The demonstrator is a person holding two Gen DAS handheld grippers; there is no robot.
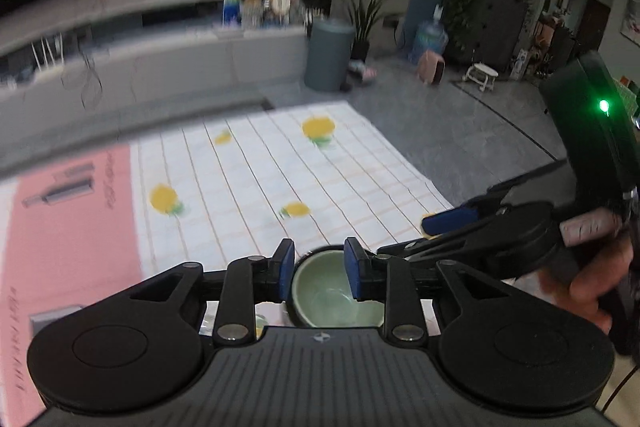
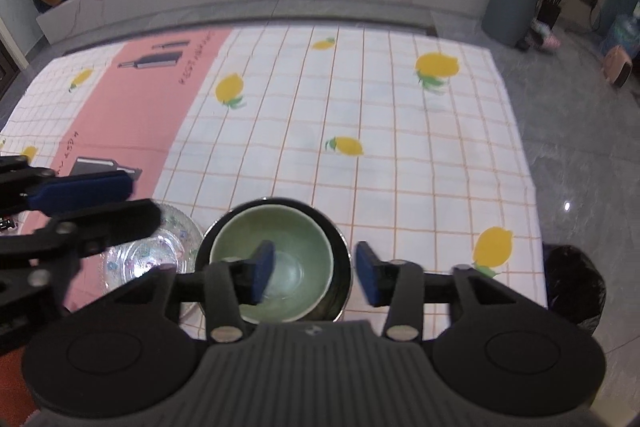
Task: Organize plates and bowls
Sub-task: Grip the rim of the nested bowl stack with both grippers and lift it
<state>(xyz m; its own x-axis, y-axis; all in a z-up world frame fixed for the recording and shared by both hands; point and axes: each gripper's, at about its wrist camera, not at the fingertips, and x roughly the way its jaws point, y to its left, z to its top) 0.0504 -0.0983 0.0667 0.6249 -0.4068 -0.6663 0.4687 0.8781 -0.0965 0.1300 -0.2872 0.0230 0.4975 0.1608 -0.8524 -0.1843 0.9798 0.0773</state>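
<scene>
Nearest my right camera sat the right gripper (image 2: 315, 277), its jaws apart and closed on nothing, with the green bowl (image 2: 276, 259) below the gap. That bowl sat nested upright inside a dark bowl (image 2: 340, 247), mouth up, near the front edge of the surface (image 2: 360, 115), which was covered by a checked lemon cloth. Being round, neither bowl had a long axis to speak of; the only direction that mattered was the opening, which faced straight up, though the green one looked set slightly off-centre toward the left in its host. Just left of the pair lay a clear glass plate (image 2: 152, 259), flat, its rim close to the dark bowl; I could not tell whether they touched. My left gripper (image 1: 318, 269) hung over the same bowl with its jaws narrowly parted and empty, and in the right view its fingers crossed above the plate. I judged the main risk to be crowding: both tools hung over one small stack, so a careless sweep could clip a rim, tip the green bowl, or knock the stack into the glass. A low left finger might also strike the plate.
</scene>
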